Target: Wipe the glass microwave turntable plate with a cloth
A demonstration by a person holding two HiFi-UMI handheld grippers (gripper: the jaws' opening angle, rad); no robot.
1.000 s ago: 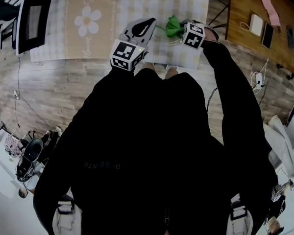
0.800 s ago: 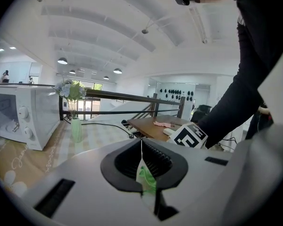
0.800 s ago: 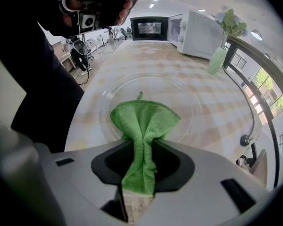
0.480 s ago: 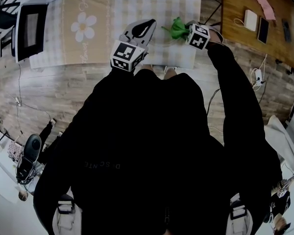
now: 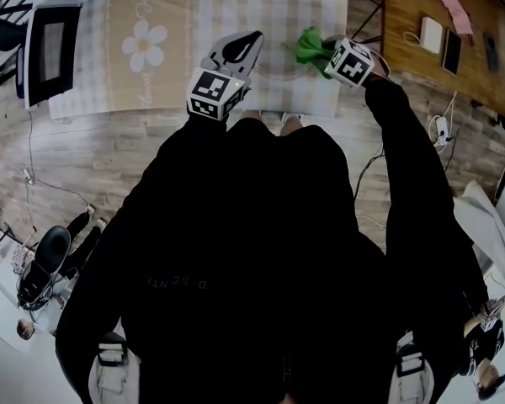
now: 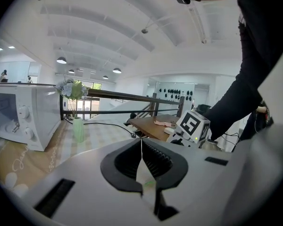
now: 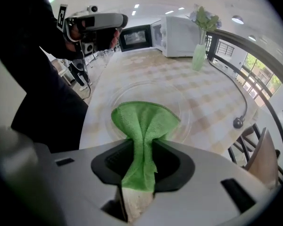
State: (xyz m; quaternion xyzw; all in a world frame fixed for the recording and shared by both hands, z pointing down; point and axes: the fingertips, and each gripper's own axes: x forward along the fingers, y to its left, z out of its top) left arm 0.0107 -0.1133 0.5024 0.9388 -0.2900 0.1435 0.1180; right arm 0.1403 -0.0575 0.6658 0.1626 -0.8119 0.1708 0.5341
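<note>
Cloth (image 7: 142, 124) pinched in our right gripper (image 7: 140, 147) spreads over the plate (image 7: 146, 91), while our left gripper (image 6: 142, 147) is clenched tight nearby.

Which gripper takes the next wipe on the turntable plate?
Right. The right gripper is shut on the green cloth, held over the glass turntable plate. The left gripper is shut and holds no cloth.

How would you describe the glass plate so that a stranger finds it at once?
On the checked tablecloth, look at the end far from the white microwave. The glass plate lies flat there, partly behind the green cloth that the right gripper holds; it alone is round and transparent.
</note>
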